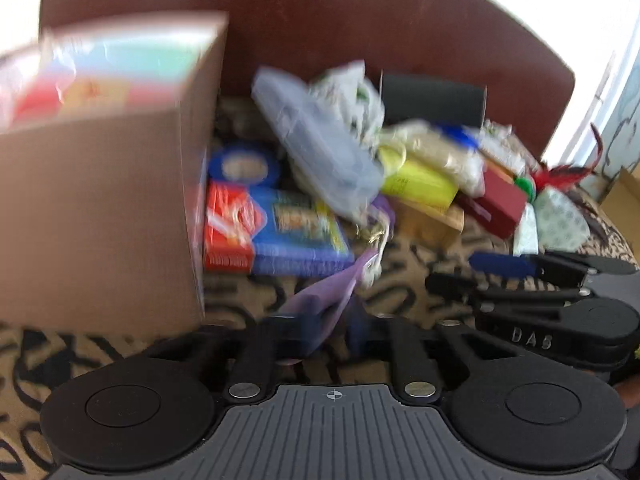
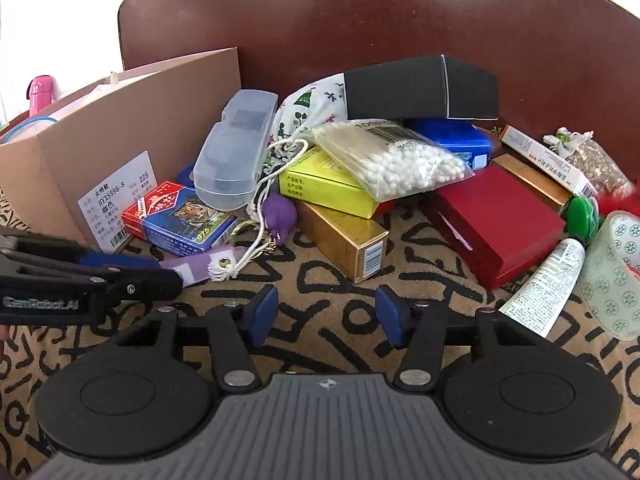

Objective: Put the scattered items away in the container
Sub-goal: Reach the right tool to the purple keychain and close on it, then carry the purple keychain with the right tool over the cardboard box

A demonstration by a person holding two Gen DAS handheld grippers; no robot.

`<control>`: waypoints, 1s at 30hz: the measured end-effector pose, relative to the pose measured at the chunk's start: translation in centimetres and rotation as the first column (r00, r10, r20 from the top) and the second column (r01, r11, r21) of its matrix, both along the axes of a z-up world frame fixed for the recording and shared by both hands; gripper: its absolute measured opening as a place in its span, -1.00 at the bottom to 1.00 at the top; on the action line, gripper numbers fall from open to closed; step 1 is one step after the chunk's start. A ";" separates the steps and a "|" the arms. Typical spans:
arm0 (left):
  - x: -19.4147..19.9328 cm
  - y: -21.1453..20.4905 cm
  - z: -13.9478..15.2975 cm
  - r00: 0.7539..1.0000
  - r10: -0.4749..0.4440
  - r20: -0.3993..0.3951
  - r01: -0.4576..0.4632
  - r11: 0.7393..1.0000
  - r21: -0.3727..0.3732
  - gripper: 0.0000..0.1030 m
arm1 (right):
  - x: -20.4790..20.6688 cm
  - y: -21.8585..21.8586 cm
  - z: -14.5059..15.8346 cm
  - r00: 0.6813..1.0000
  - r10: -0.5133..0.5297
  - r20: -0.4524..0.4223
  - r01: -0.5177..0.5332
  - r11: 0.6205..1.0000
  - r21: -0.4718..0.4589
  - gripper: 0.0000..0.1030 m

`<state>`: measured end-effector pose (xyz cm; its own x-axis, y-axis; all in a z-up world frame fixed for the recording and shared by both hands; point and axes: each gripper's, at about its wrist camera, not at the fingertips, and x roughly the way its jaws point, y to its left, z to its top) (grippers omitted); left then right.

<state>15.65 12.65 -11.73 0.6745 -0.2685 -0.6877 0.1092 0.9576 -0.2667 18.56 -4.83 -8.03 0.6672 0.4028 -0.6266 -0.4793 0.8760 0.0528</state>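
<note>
While our left gripper (image 1: 324,332) pinches the purple strap (image 1: 320,300) between its blue pads, our right gripper (image 2: 326,314) hangs spread wide over the patterned cloth (image 2: 400,280) with nothing between its fingers. From the right wrist view we see the strap (image 2: 196,268) lying flat on the cloth, its near end under the left gripper's tips (image 2: 160,276) and its far end by a white cord (image 2: 256,236) and a purple figure (image 2: 280,216). Our cardboard box (image 2: 132,120) stands at the left, touching the card pack (image 2: 180,216), and already holds some things, too blurred to name. Beyond the strap sits the heap: a clear case (image 2: 236,152) leaning on a printed pouch (image 2: 308,108), a bag of cotton swabs (image 2: 392,156) lying on a yellow box (image 2: 328,184), a gold box (image 2: 344,236), a red box (image 2: 496,216), a black box (image 2: 420,88) on top at the back, and a white tube (image 2: 548,284) at the right. The left view is motion-blurred.
</note>
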 end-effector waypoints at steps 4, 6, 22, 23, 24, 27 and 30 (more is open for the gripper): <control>-0.5 0.1 0.1 1.000 0.012 0.010 -0.012 1.000 -0.003 -0.97 | -0.2 0.1 0.2 1.000 0.000 0.000 0.000 1.000 0.005 0.15; -1.1 0.3 0.3 1.000 0.005 -0.005 -0.005 1.000 -0.026 -1.00 | -0.4 -0.1 0.5 1.000 0.001 0.002 -0.001 1.000 0.007 0.15; -11.9 4.6 1.3 0.993 0.047 -0.109 -0.059 0.993 -0.101 -1.00 | -3.4 1.1 2.1 0.996 0.084 0.007 -0.084 0.995 0.051 0.15; -12.2 4.7 1.3 0.993 0.053 -0.108 -0.065 0.992 -0.105 -1.00 | -3.5 1.3 2.1 0.995 0.095 0.000 -0.095 0.994 0.058 0.15; -12.3 4.8 1.2 0.993 0.052 -0.105 -0.063 0.992 -0.109 -1.00 | -3.6 1.6 2.0 0.994 0.106 -0.007 -0.105 0.993 0.061 0.15; -12.2 4.7 1.0 0.994 0.045 -0.097 -0.057 0.990 -0.127 -0.56 | -3.8 2.6 1.6 0.993 0.114 -0.022 -0.113 0.993 0.047 0.15; -12.0 4.4 0.9 0.995 0.024 -0.094 -0.036 0.992 -0.120 -0.55 | -3.4 2.9 1.3 0.992 0.109 -0.059 -0.105 0.992 0.070 0.15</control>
<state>3.64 17.00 -10.84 0.6189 -0.3343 -0.7108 0.0506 0.9200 -0.3886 15.12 -1.95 -6.75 0.5788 0.5117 -0.6349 -0.5638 0.8137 0.1417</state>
